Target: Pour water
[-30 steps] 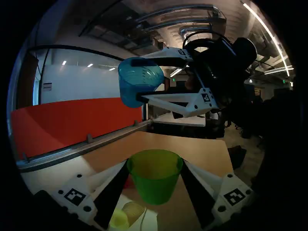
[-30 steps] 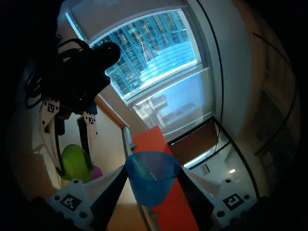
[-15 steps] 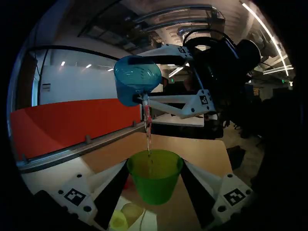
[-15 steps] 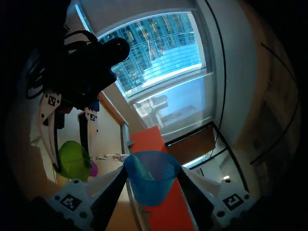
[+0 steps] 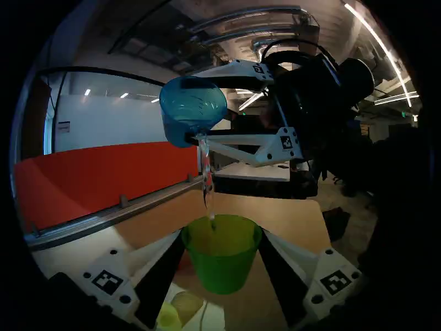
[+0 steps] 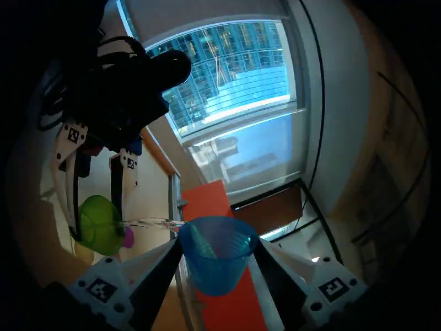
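No stream a second ago; water (image 5: 205, 175) now falls from tilted blue cup (image 5: 192, 110), clamped in right gripper (image 6: 218, 251) jaws, into green cup (image 5: 221, 256) gripped by left gripper (image 5: 221, 240). Pour underway; fill level unclear.

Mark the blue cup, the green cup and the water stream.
blue cup (image 5: 190, 116), left gripper view, its side wall.
green cup (image 5: 222, 265), left gripper view, its front wall.
water stream (image 5: 206, 172), left gripper view, midway down it.
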Tool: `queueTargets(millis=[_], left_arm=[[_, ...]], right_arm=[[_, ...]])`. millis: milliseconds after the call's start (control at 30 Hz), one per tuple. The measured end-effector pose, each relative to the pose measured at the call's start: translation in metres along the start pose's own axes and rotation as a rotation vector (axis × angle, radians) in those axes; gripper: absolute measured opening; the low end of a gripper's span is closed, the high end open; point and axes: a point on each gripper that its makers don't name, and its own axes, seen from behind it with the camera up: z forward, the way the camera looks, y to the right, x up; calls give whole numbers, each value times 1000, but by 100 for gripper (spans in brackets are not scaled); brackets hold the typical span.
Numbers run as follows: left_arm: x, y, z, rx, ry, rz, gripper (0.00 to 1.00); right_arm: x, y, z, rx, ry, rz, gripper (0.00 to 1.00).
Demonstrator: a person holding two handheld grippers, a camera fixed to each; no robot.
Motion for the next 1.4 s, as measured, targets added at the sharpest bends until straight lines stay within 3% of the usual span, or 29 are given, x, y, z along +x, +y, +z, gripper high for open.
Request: queueTargets(millis=[1400], left_arm=[[4,-3,0,4,17,-4,88]], right_arm=[[3,19,-1,-35,3,-169,91]])
